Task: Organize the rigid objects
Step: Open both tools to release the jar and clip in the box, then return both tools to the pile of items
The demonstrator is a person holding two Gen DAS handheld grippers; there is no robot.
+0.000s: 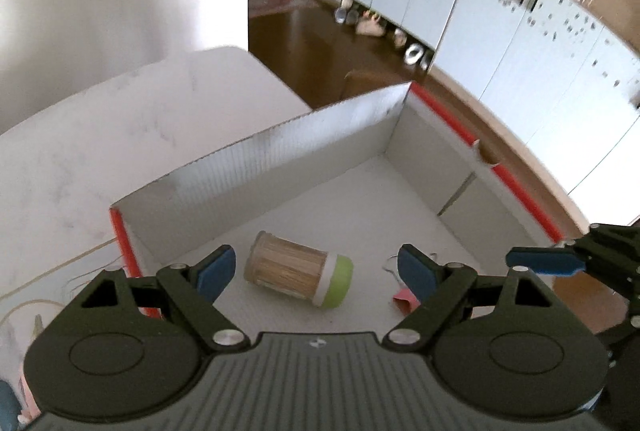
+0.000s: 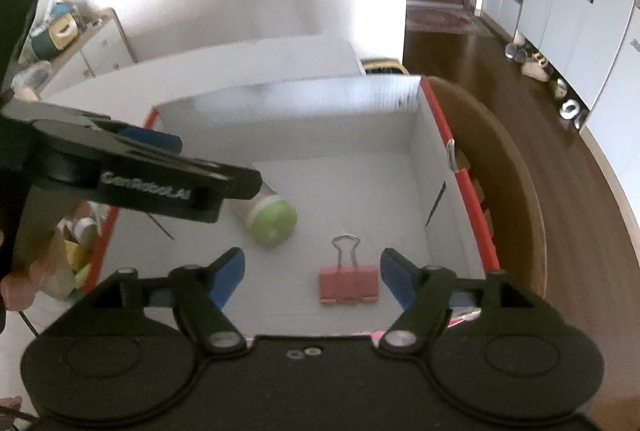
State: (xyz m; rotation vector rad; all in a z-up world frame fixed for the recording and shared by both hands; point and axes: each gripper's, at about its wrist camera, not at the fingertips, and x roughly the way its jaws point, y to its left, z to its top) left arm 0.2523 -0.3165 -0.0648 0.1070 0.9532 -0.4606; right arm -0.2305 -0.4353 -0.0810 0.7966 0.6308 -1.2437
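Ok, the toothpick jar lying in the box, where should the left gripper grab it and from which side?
Grip the clear barrel of the toothpick jar, coming down from above with the left gripper, whose open jaws already straddle it. It lies on its side on the box floor, so a finger on each end, base and green cap, would probably hold better than pinching its round flanks.

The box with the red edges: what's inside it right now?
Inside the box: a toothpick jar on its side and a pink binder clip. The left gripper covers part of the floor.

Right tool [image 2: 311, 277] wide open over the box [image 2: 432, 135], pink binder clip [image 2: 348, 283] and green-capped jar [image 2: 272, 217] inside.
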